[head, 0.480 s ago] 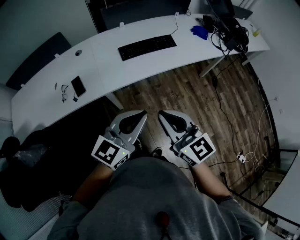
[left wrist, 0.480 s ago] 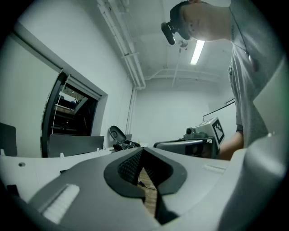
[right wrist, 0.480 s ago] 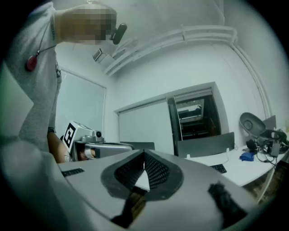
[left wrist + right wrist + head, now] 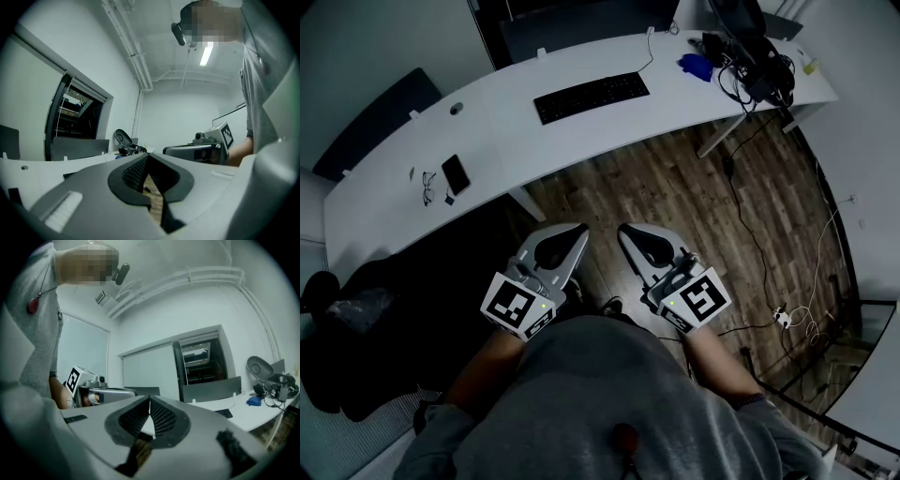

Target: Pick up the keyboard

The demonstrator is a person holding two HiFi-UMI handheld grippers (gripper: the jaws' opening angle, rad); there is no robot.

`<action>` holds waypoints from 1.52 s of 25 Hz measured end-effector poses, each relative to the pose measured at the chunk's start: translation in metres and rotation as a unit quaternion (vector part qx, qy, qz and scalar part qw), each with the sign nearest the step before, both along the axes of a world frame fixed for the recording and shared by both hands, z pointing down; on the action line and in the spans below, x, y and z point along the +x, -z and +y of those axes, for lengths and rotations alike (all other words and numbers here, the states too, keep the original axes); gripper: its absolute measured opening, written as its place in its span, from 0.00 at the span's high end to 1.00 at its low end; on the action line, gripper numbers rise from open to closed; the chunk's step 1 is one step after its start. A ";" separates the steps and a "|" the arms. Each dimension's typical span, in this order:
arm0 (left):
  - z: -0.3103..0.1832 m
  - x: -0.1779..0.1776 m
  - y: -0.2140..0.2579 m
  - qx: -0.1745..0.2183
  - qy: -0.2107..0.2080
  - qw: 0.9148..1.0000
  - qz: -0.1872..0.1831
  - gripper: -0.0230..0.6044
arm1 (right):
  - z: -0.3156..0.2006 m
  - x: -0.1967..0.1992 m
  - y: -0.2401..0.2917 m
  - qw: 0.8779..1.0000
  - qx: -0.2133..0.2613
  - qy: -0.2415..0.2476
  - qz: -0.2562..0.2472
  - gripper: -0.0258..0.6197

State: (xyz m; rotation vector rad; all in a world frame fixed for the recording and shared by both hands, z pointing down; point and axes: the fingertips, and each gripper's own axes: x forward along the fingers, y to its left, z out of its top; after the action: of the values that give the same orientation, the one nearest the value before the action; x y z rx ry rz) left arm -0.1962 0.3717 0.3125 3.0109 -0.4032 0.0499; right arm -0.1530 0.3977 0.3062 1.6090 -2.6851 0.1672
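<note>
A black keyboard (image 4: 592, 96) lies flat on the curved white desk (image 4: 516, 145), its cable running to the desk's far edge. A corner of the keyboard (image 4: 226, 413) shows in the right gripper view. Both grippers are held close to my body, over the wooden floor, well short of the desk. My left gripper (image 4: 578, 228) is shut with nothing between its jaws; its tips (image 4: 146, 154) meet. My right gripper (image 4: 624, 228) is shut and empty too, tips (image 4: 150, 398) together. They sit side by side, pointing level toward the desk.
On the desk's left lie a dark phone (image 4: 456, 173) and glasses (image 4: 427, 187). At its right end sit a blue object (image 4: 697, 66) and tangled cables with dark equipment (image 4: 755, 70). A dark chair (image 4: 356, 309) stands at my left. Cables (image 4: 787, 309) trail over the floor on the right.
</note>
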 end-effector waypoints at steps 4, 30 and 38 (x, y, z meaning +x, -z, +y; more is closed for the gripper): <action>0.009 0.004 0.003 0.001 0.000 1.000 -0.001 0.95 | 0.009 0.009 0.003 1.000 0.003 -0.004 -0.005 0.93; -0.057 0.061 -0.019 -0.004 0.017 1.000 -0.006 0.95 | -0.060 0.061 -0.015 0.999 -0.011 0.031 0.018 0.93; -0.122 0.071 -0.022 -0.010 0.018 1.000 -0.008 0.95 | -0.129 0.068 -0.019 0.999 -0.020 0.037 0.015 0.93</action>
State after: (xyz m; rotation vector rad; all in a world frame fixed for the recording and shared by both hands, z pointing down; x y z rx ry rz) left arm -0.1253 0.2493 0.3347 2.9851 -0.4545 0.0751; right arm -0.0849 0.2684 0.3250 1.4876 -2.6954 0.1929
